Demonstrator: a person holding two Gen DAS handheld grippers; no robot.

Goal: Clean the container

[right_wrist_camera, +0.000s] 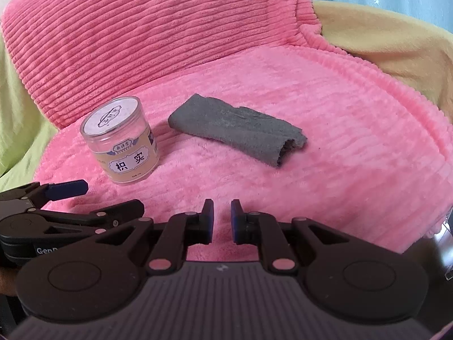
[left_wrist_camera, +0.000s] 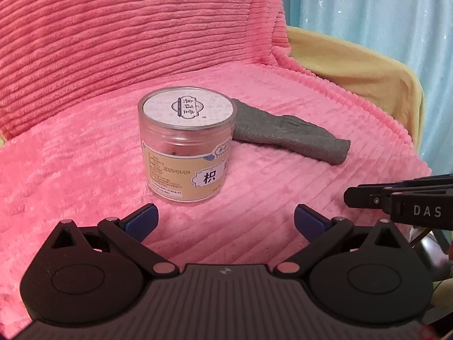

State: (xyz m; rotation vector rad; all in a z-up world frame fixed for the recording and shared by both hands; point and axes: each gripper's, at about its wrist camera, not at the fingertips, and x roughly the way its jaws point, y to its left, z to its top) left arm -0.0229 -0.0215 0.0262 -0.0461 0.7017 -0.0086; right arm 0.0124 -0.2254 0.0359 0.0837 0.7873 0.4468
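Pink ribbed fleece (right_wrist_camera: 325, 153) was spread over the seat and draped up the backrest, with a yellow cover (right_wrist_camera: 396, 45) exposed at the right and a pale blue curtain (left_wrist_camera: 382, 8) hung behind. A strip of green fabric (right_wrist_camera: 17, 113) was glimpsed only at the left edge of the right wrist view, cut off by the fisheye rim.

A clear round container (left_wrist_camera: 187, 144) was stood upright on the fleece, closed by a lid with a white printed label; a tan label was wrapped round its lower half. Something dark could be made out through the clear wall above the label, but it could not be identified. A folded grey cloth (right_wrist_camera: 240, 130) was laid on the fleece to the container's right; in the left wrist view its near end was hidden behind the container, so whether the two were touching could not be judged there, while a clear gap was shown in the right wrist view.

The left gripper (left_wrist_camera: 226, 221) was held short of the container with its blue-padded fingers spread wide and nothing between them. The right gripper (right_wrist_camera: 221, 221) was held lower down the seat, its pads drawn close with only a narrow slit left, and nothing was gripped. Each tool was seen only in part at the edge of the other's view.
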